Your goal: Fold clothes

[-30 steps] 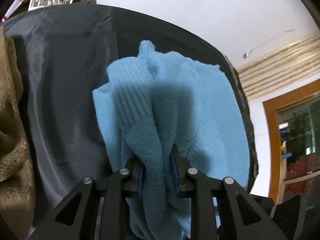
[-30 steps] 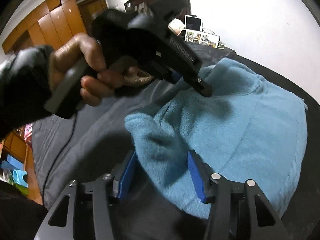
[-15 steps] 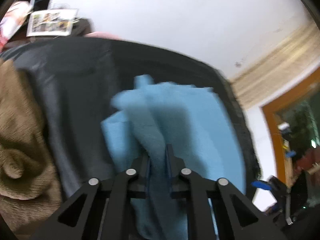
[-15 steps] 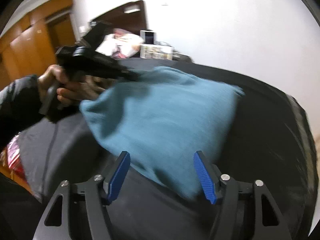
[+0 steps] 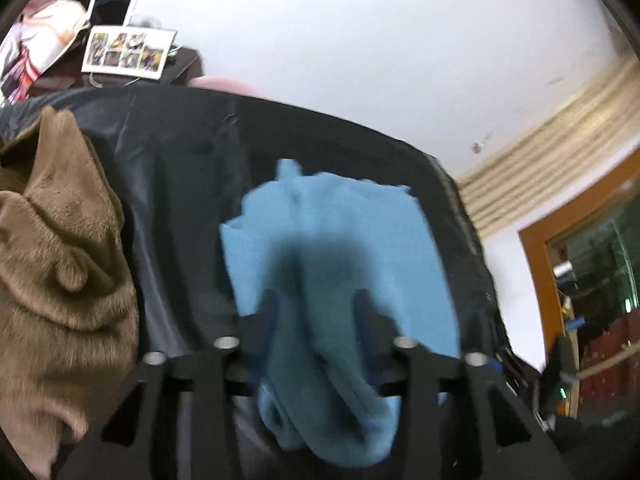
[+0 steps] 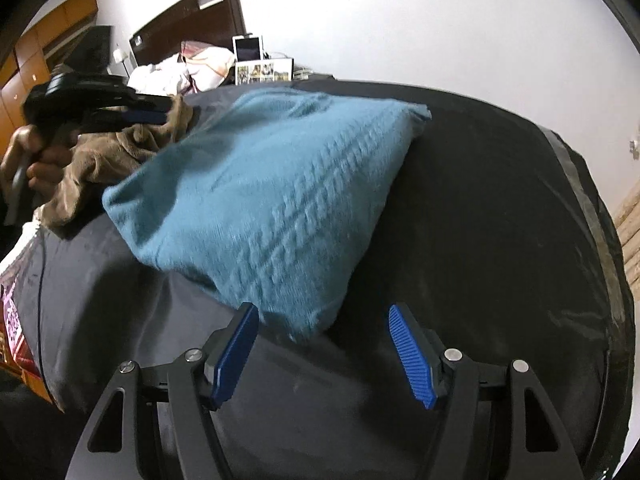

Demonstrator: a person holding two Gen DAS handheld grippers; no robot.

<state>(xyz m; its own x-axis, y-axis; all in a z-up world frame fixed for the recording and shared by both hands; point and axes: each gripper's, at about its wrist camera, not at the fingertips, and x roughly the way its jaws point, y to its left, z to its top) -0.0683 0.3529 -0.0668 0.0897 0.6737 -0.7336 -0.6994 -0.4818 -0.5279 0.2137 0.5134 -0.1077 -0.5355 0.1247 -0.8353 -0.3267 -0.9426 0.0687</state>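
The blue knitted sweater (image 6: 272, 200) lies folded in a rough rectangle on the dark sheet (image 6: 480, 220) that covers the bed, with a brown fleece garment (image 5: 60, 248) heaped just beside it on its left. The left hand-held gripper (image 5: 316, 316) has its fingers parted, with a bunched fold of the sweater (image 5: 328, 280) lying loosely between them, not pinched. The right hand-held gripper (image 6: 324, 344) hovers with its blue ribbed pads (image 6: 412, 356) spread wide, released, at the sweater's near corner.
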